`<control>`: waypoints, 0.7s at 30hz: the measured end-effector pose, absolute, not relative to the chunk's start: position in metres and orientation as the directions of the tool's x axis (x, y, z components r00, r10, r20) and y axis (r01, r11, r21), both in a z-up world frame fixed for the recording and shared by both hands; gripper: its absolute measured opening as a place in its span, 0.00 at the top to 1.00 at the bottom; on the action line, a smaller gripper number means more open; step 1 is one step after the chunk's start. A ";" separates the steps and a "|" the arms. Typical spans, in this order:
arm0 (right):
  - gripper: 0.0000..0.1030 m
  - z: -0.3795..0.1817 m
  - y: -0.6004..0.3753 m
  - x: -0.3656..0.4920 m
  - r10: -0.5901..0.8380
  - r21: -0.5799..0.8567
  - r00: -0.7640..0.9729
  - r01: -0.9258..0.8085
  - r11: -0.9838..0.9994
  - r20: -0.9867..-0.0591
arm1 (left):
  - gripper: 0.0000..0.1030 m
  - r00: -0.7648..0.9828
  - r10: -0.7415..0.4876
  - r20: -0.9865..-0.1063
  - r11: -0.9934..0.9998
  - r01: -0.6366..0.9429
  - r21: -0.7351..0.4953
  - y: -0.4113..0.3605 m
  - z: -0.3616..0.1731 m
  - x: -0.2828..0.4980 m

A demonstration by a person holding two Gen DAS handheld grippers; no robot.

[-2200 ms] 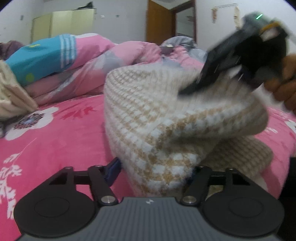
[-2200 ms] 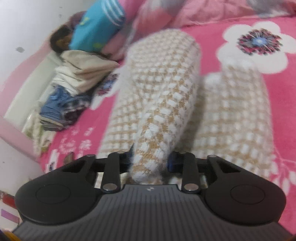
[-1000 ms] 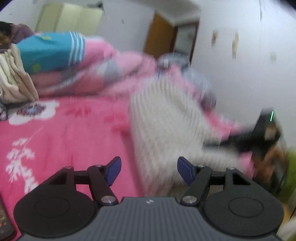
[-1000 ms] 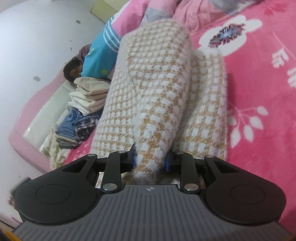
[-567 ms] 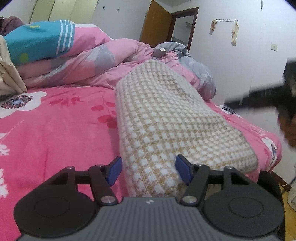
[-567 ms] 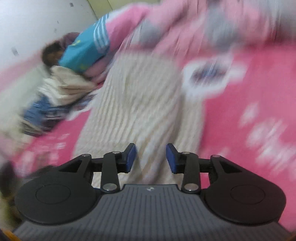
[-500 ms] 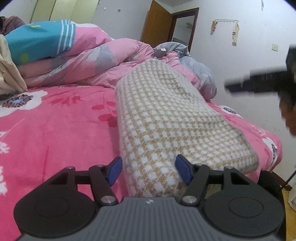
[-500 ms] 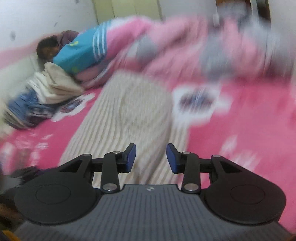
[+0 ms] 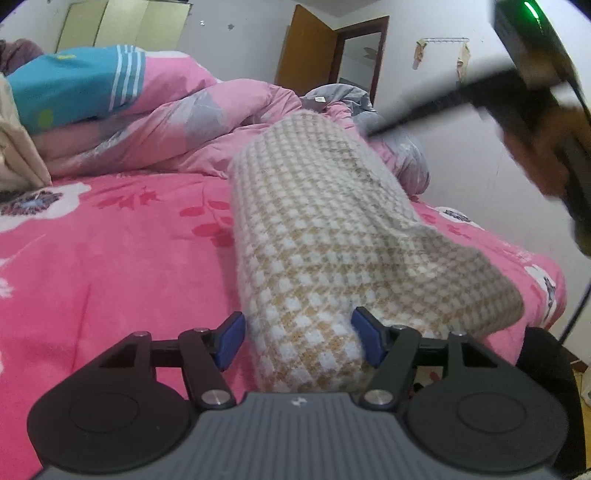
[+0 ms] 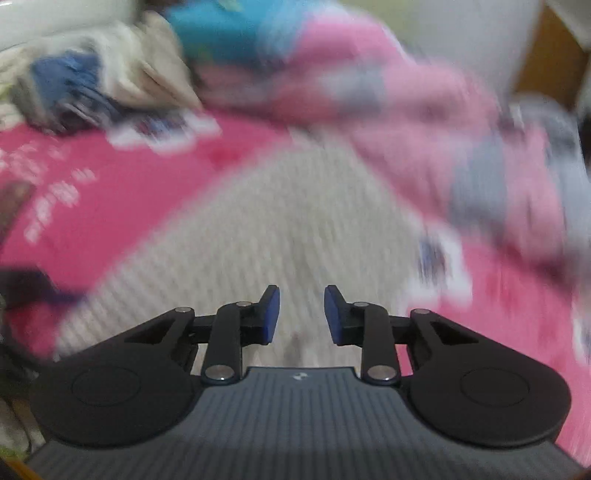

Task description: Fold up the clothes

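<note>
This is a bedroom in a home. A wide bed (image 9: 110,258) fills most of the view, covered with a bright pink sheet printed with white flowers. A rumpled pink and grey quilt (image 9: 207,136) is heaped along its far side, and a stack of folded clothes (image 10: 92,85) lies near the head. Behind stand a pale yellow wardrobe (image 9: 122,26), a brown wooden door (image 9: 306,51) standing open, and plain white walls with a small hook rack (image 9: 441,40).
</note>
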State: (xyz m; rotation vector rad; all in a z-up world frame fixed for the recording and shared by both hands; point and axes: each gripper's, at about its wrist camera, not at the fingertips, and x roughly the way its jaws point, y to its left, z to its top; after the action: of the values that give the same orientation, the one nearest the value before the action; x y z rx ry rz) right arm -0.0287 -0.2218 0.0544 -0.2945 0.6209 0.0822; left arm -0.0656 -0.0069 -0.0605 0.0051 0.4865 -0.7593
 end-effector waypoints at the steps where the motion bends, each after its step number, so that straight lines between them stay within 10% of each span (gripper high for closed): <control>1: 0.75 0.062 -0.215 -0.018 0.012 -0.250 0.830 -0.181 0.951 -0.557 | 0.36 0.627 -0.655 -0.422 0.734 0.660 -0.158 -0.008 -0.061 -0.067; 7: 0.77 -0.025 -0.232 0.092 -0.037 -0.163 0.716 -0.108 0.981 -0.697 | 0.36 0.627 -0.660 -0.413 0.735 0.652 -0.185 -0.008 -0.064 -0.062; 16: 0.78 0.038 -0.226 0.102 0.068 -0.028 0.781 -0.109 0.994 -0.621 | 0.36 0.617 -0.675 -0.404 0.725 0.655 -0.211 -0.001 -0.069 -0.061; 21: 0.81 -0.050 -0.220 0.164 0.048 -0.003 0.680 -0.074 0.997 -0.732 | 0.36 0.630 -0.668 -0.395 0.731 0.654 -0.193 -0.002 -0.068 -0.061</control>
State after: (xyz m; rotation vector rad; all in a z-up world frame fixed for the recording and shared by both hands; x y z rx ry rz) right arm 0.1636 -0.2199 -0.0500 -0.0334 0.8203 0.0687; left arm -0.0610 -0.0016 -0.0681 -0.0324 0.4659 -0.7575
